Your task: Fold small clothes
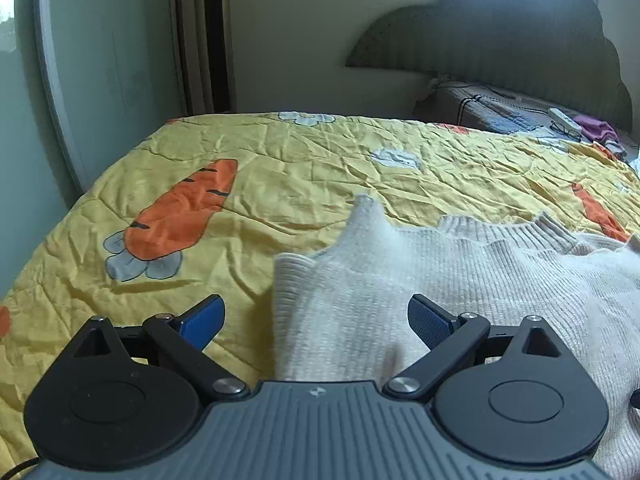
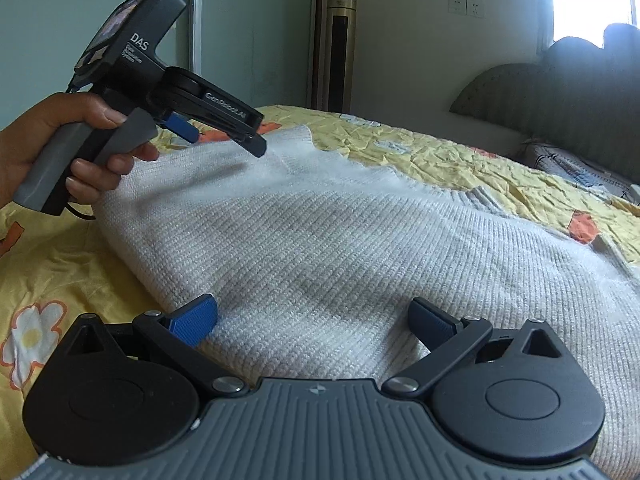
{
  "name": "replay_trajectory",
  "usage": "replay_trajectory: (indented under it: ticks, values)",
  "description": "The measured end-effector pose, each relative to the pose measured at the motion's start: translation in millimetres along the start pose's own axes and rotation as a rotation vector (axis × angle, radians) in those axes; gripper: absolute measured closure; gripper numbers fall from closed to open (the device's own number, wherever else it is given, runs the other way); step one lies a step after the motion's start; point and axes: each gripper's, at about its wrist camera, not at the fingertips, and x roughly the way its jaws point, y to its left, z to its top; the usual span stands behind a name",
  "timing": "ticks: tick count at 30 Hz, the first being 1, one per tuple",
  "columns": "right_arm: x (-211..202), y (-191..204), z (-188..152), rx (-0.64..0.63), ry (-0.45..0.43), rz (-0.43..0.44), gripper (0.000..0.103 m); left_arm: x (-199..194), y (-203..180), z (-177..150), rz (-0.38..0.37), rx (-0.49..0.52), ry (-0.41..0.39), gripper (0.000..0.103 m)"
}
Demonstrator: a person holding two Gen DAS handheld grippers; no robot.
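Cream ribbed knit sweater (image 2: 320, 240) flat on yellow carrot-print quilt (image 1: 280, 160). Left gripper (image 1: 316, 320) fingers wide, empty, above sweater's edge. Right gripper (image 2: 314, 322) fingers wide, empty, over sweater.

I see the bed (image 2: 460, 152) covered by a creased yellow quilt (image 1: 280, 184) with carrot prints. A cream knit sweater (image 2: 320, 240) lies spread directly on it, its collar toward the headboard.
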Motion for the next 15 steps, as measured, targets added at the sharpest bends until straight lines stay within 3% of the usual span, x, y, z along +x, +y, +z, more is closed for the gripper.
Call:
replay_trajectory:
  ticks: [5, 8, 12, 15]
  values:
    - [-15.0, 30.3, 3.5, -0.062, -0.005, -0.019, 0.0, 10.8, 38.4, 3.5, -0.089, -0.088, 0.085, 0.004]
    - [-23.0, 64.8, 4.6, -0.204, -0.017, -0.024, 0.0, 19.9, 48.5, 0.3, -0.134, -0.105, 0.122, 0.004]
    - [-16.7, 102.0, -1.0, -0.406, -0.005, -0.141, 0.001, 24.1, 48.8, -4.4, -0.201, -0.106, 0.133, 0.004]
    - [-9.1, 108.6, -6.2, -0.45, 0.002, -0.224, 0.001, 24.6, 44.7, -7.5, -0.206, -0.089, 0.127, 0.004]
